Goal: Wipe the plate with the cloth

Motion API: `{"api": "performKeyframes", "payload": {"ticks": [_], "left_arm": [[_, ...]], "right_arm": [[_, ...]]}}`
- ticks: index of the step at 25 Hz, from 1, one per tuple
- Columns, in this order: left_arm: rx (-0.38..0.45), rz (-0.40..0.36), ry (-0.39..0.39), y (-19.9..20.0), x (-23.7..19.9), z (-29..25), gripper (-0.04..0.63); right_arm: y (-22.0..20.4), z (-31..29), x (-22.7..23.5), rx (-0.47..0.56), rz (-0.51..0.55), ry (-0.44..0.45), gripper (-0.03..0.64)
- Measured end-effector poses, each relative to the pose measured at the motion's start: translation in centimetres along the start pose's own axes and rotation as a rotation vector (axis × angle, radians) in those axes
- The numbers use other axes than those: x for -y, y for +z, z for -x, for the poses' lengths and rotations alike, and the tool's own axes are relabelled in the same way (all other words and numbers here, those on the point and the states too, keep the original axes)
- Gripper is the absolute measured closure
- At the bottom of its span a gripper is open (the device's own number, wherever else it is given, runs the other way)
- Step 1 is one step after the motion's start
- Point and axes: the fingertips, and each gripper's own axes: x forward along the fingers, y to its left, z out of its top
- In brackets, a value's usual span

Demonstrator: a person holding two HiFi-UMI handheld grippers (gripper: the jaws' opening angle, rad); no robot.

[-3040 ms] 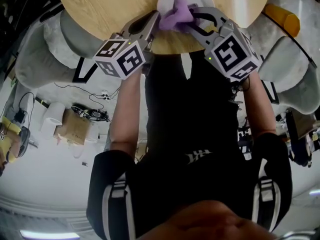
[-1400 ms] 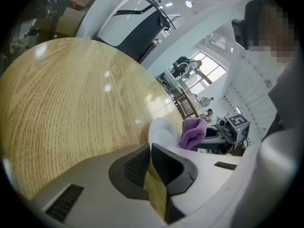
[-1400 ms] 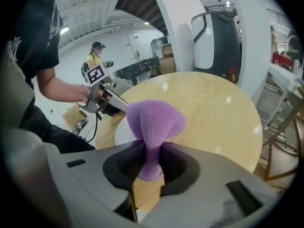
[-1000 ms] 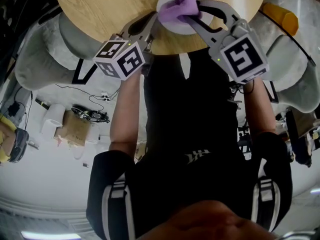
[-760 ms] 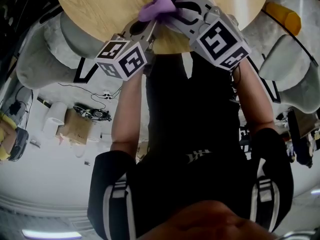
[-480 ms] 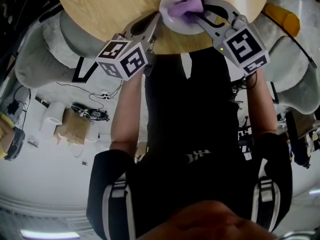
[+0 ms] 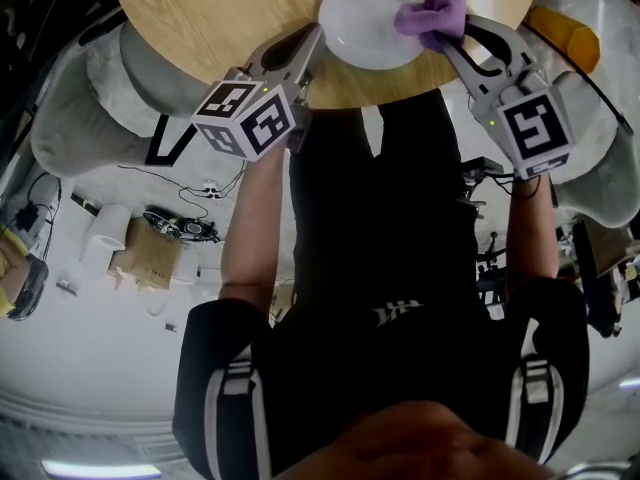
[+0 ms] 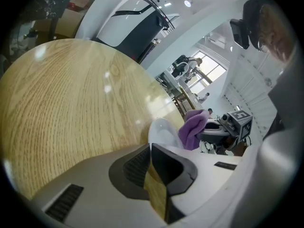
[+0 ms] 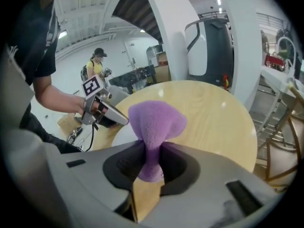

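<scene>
A white plate (image 7: 365,18) lies near the front edge of the round wooden table (image 7: 220,8). My left gripper (image 7: 315,40) is shut on the plate's left rim; in the left gripper view the plate (image 8: 160,131) rises just beyond the closed jaws of this gripper (image 8: 150,148). My right gripper (image 7: 447,40) is shut on a bunched purple cloth (image 7: 432,13), which hangs over the plate's right rim. In the right gripper view the cloth (image 9: 154,120) stands up between the pads, with the plate (image 9: 122,134) to its left.
Grey padded chairs (image 7: 70,118) ring the table, and one at the right carries a yellow cushion (image 7: 565,30). The table edge runs right under both grippers. A person in a yellow top (image 9: 97,63) stands far off in the room.
The right gripper swept the cloth left past the plate, back over its middle, and now to the plate's right rim. The left gripper has stayed at the left rim.
</scene>
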Motion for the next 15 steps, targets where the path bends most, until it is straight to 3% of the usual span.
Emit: {"api": "performKeyframes", "payload": {"ticks": [7, 10, 15], "left_arm": [[0.001, 0.004, 0.009, 0.0, 0.1, -0.1, 0.575], [0.004, 0.005, 0.009, 0.0, 0.0, -0.1, 0.575], [0.006, -0.002, 0.005, -0.1, 0.0, -0.1, 0.577]], "right_arm": [[7.9, -8.3, -5.0, 0.145, 0.027, 0.158, 0.532], [7.6, -9.7, -5.7, 0.130, 0.035, 0.181, 0.532], [4.9, -7.3, -2.6, 0.092, 0.014, 0.123, 0.532]]}}
